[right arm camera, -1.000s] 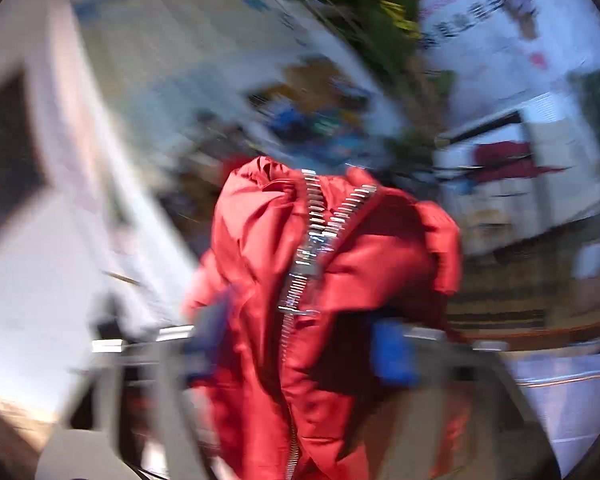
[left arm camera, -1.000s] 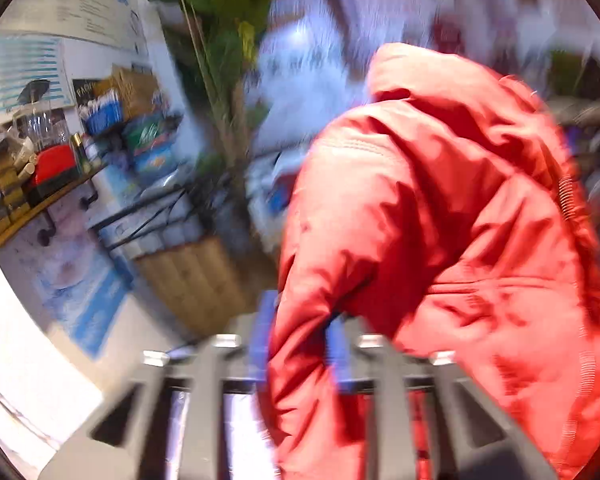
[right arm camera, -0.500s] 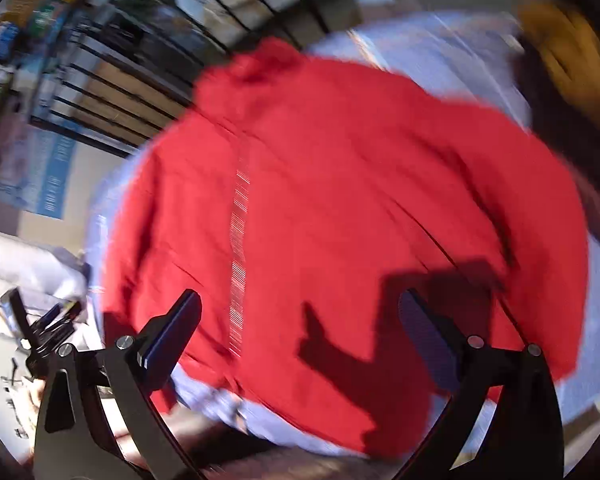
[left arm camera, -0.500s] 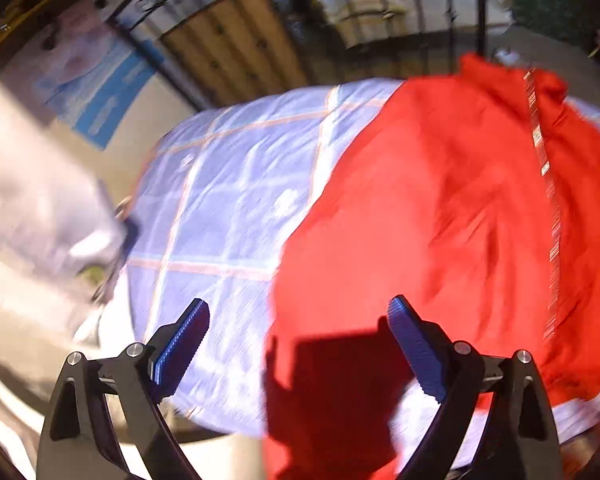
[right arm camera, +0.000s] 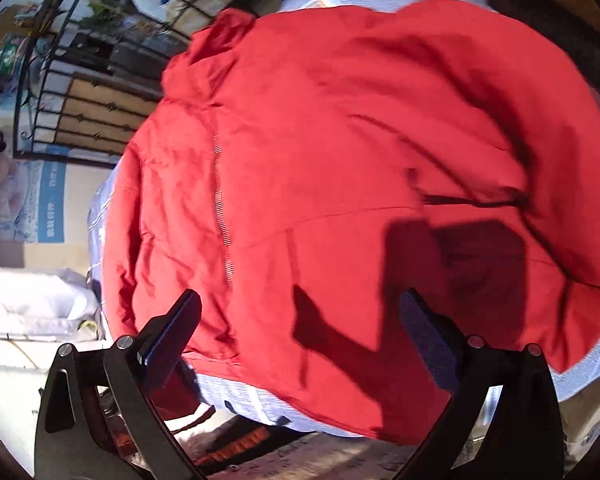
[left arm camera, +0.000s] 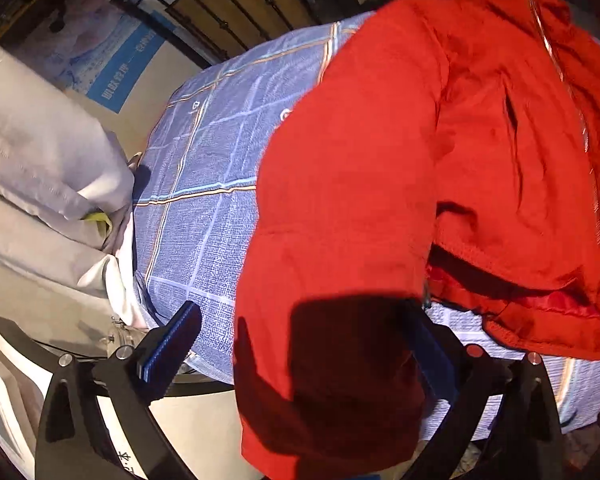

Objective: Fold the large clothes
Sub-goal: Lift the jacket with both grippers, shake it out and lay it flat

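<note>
Lying spread on the blue checked cloth (left arm camera: 204,208), the red jacket (right arm camera: 340,168) has its zipper (right arm camera: 219,200) facing up and 1 sleeve (left arm camera: 340,240) drooping over the cloth's near edge. Both the left gripper (left arm camera: 300,356) and right gripper (right arm camera: 300,344) hover above it, jaws spread wide, pinching nothing. Laying out looks done; I judge that no fold has been made, so sleeves and body remain.

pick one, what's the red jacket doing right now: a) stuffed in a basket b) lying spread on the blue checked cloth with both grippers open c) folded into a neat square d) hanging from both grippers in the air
b: the red jacket lies spread over the blue checked cloth, and both the left gripper and right gripper are open and hold nothing.
</note>
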